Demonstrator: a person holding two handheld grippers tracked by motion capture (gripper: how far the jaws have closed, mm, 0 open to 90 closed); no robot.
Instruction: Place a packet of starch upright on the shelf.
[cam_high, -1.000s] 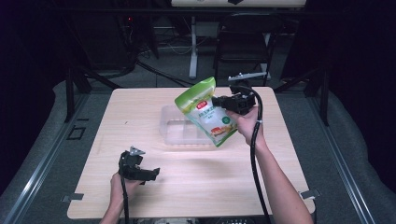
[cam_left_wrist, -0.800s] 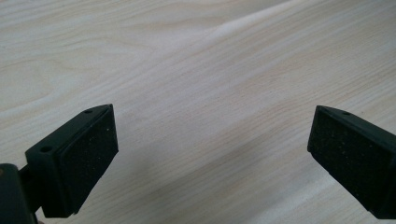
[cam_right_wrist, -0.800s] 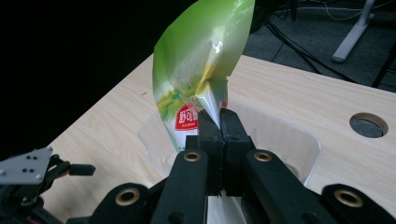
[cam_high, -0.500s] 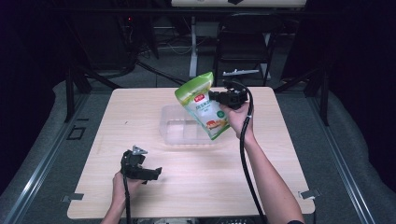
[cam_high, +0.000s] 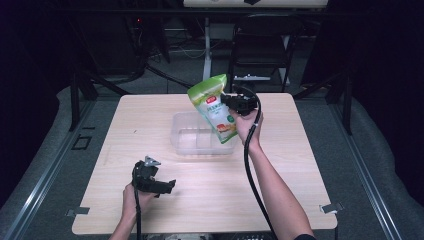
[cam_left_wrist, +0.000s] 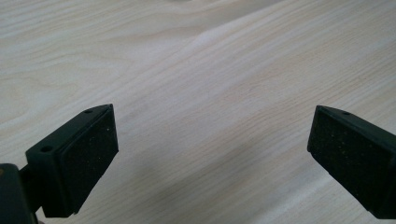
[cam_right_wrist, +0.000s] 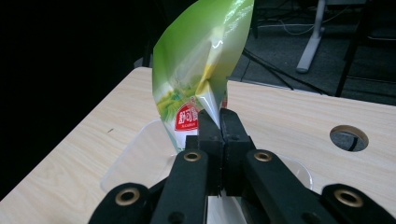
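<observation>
A green snack bag (cam_high: 214, 107) with a red label hangs tilted over the clear plastic bin (cam_high: 186, 141) in the middle of the table. My right gripper (cam_high: 231, 103) is shut on the bag's edge, holding it in the air. In the right gripper view the black jaws pinch the bag (cam_right_wrist: 201, 74) at its side seam, my right gripper (cam_right_wrist: 218, 126) over the bin's rim (cam_right_wrist: 130, 154). My left gripper (cam_high: 167, 186) rests low at the table's front left, open; in the left gripper view its pads (cam_left_wrist: 88, 158) stand wide apart over bare wood, my left gripper (cam_left_wrist: 210, 154) holding nothing.
The light wooden table (cam_high: 310, 165) has a round cable hole (cam_right_wrist: 348, 137) near its far right. A chair (cam_high: 265, 50) and cables stand behind the table on the dark floor. Metal rails run along both sides.
My right gripper has carried the bag to the left and slightly down, over the bin. The left gripper has stayed in place.
</observation>
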